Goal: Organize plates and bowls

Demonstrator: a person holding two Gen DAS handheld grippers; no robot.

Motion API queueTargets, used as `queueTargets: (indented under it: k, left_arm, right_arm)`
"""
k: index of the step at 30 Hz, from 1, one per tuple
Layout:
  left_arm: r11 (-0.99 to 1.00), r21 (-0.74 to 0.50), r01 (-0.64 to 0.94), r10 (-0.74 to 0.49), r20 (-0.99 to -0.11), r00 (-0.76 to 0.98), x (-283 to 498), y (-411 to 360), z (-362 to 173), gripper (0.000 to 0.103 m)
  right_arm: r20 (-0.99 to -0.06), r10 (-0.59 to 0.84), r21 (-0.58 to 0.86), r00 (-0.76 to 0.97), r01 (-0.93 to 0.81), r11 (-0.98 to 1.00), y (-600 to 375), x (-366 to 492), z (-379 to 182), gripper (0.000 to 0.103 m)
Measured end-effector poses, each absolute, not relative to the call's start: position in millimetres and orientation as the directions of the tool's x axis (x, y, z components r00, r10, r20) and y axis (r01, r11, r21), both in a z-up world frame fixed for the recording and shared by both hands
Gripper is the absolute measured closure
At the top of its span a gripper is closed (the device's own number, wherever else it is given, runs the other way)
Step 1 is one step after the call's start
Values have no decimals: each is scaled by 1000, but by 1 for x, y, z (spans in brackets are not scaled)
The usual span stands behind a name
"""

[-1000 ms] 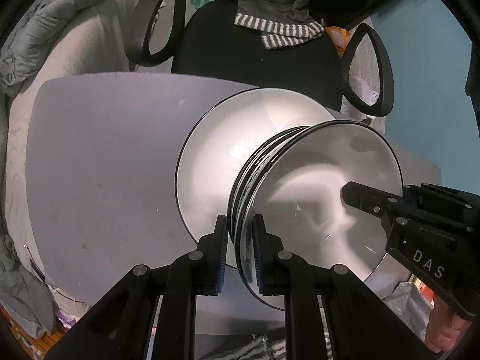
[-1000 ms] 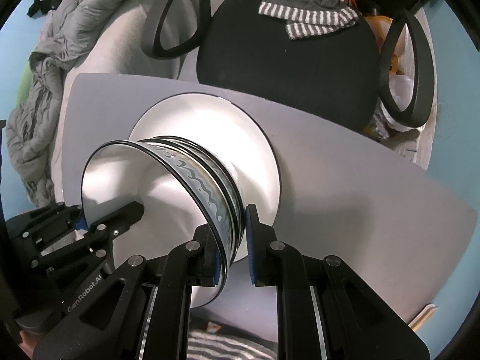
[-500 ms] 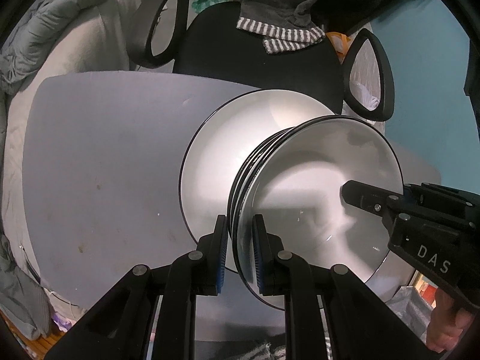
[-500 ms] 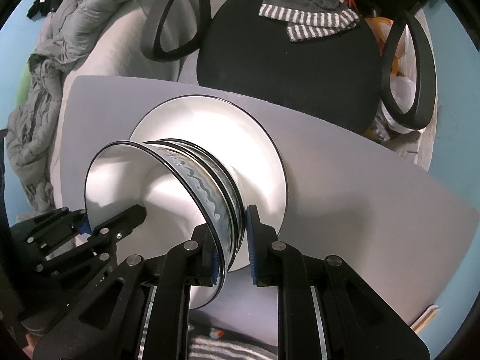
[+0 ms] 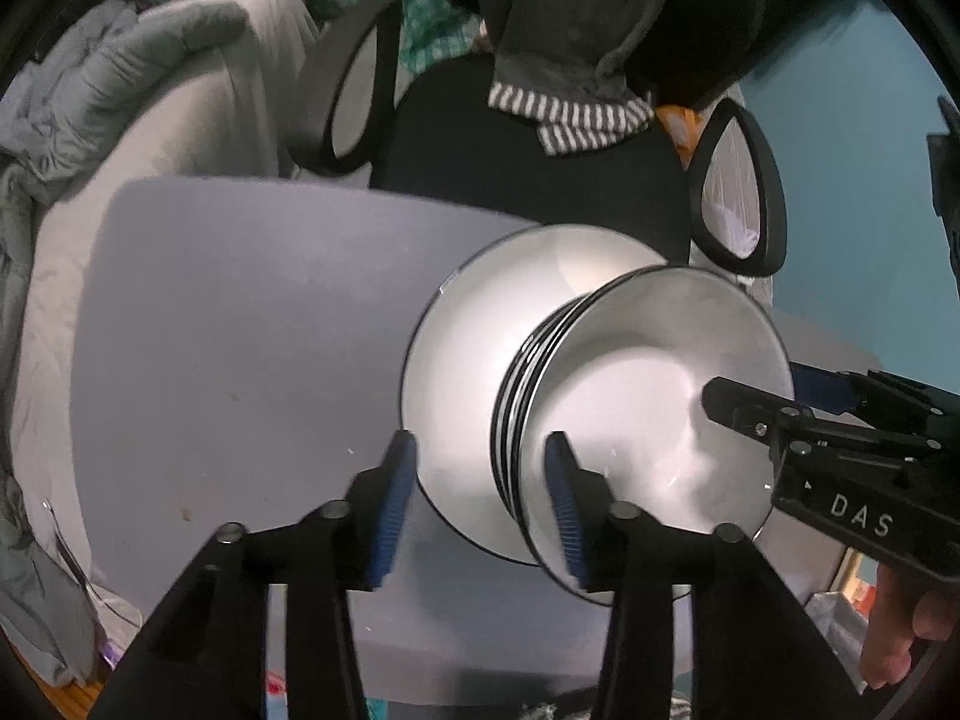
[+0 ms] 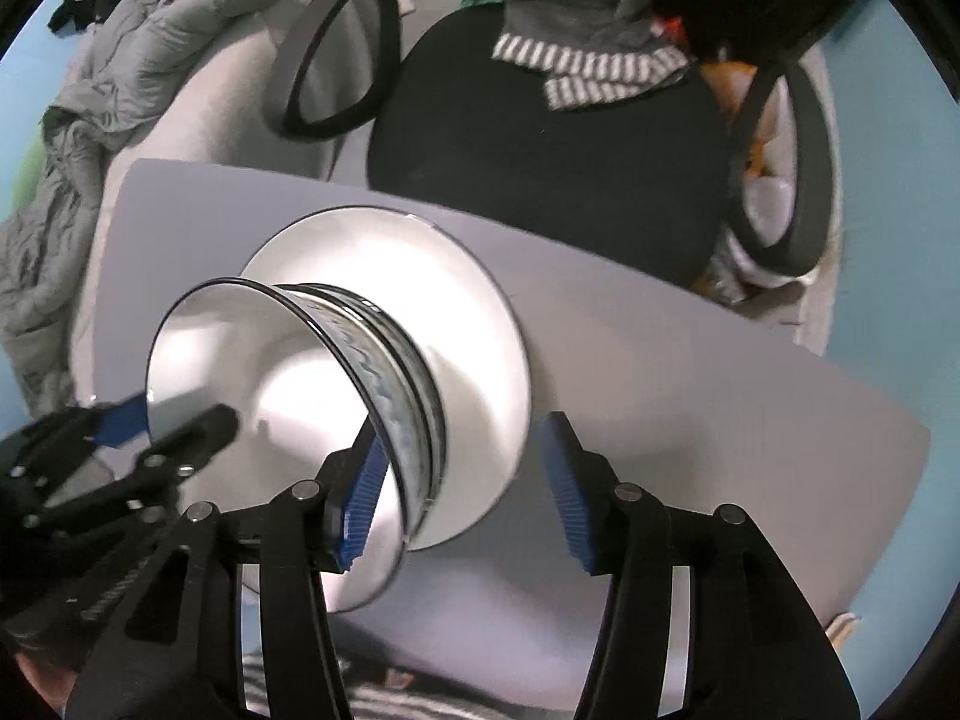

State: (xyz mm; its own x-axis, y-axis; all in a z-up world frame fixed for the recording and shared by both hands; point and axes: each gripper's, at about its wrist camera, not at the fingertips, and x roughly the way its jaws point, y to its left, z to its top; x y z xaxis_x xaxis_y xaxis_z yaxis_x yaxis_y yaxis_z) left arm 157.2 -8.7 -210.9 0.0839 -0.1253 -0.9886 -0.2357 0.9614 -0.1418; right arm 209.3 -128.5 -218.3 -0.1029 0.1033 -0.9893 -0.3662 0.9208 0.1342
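Both grippers' fingers (image 5: 393, 498) opening, downward.

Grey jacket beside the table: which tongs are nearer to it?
Left. Both are opening around the bowl stack's rim: the left tongs on the side towards the jacket, the right tongs on the far side.

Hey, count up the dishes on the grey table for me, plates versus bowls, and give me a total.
Plates: 1, the white plate flat on the grey table.
Bowls: about 3, judging by the dark rims in the stack of bowls standing on that plate; the exact number is hard to tell.
Total: about 4 dishes.
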Motion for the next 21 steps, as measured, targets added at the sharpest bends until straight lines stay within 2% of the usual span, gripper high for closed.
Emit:
queueTargets:
  k: [11,21]
  left_arm:
    - [987,-73,-144,-34,-965,258,127,-23,-165,53]
    - [984,-83,-159,-13,-916,401,101,-14,-111,53]
  right_arm:
    - [-990,79,29,114,-385,923,-135,185,-168,50]
    - [-959,92,-13,266,-369,929,-132,153,-117,49]
